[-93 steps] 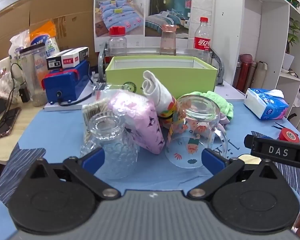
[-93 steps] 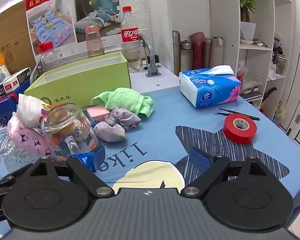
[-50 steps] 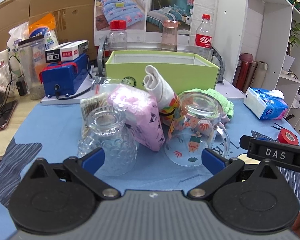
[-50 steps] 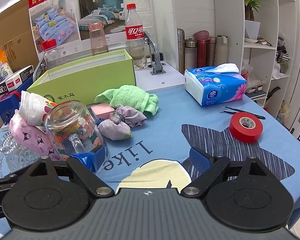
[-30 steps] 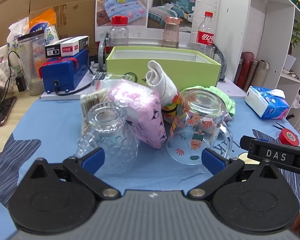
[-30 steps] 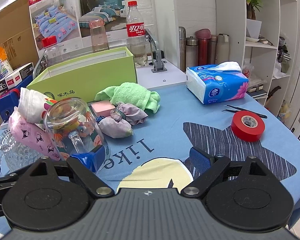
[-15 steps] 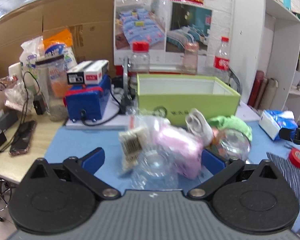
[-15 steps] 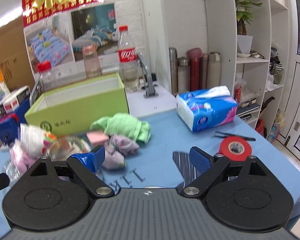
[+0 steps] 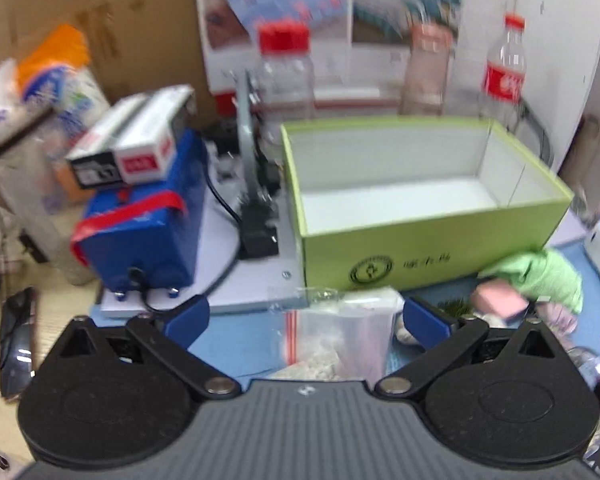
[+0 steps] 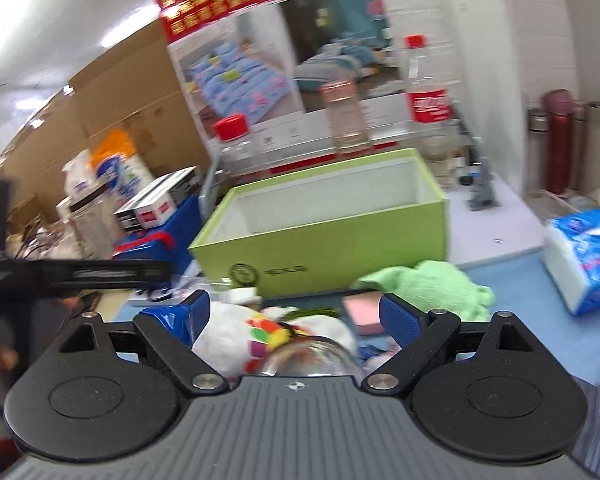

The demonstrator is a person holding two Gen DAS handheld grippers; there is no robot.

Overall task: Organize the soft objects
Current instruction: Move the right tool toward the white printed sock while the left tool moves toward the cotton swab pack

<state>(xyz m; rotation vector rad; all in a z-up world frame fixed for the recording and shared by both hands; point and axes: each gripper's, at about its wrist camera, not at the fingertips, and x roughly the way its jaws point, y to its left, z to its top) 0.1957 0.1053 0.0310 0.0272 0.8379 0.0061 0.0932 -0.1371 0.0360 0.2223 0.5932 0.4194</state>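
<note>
1. The left gripper [image 9: 302,312] is held wide open above the near edge of the clutter, and nothing is gripped. A clear zip bag [image 9: 340,330] lies between its fingers but is not pinched; the spread is judged to be kept ready for a first pick.

2. The right gripper [image 10: 294,310] is also held wide open and empty. A white patterned cloth [image 10: 240,334] and the rim of a glass [image 10: 312,354] are seen just below its fingers, untouched as far as can be told through the blur.

3. The green box [image 9: 424,216] is set at the far side, with its open top up and its white inside bare. It is judged to be the bin meant for the soft things, so none is sorted yet.

4. The green towel [image 10: 432,284] is bunched against the near right corner of the box, and a pink pad [image 10: 360,312] is laid just left of it. Being near the box, they are judged easy first picks.

5. The tissue pack [image 10: 588,256] is left at the far right, well apart from the pile.

6. The glass stands among the cloths, so a knock is judged a risk when cloth is lifted.
</note>
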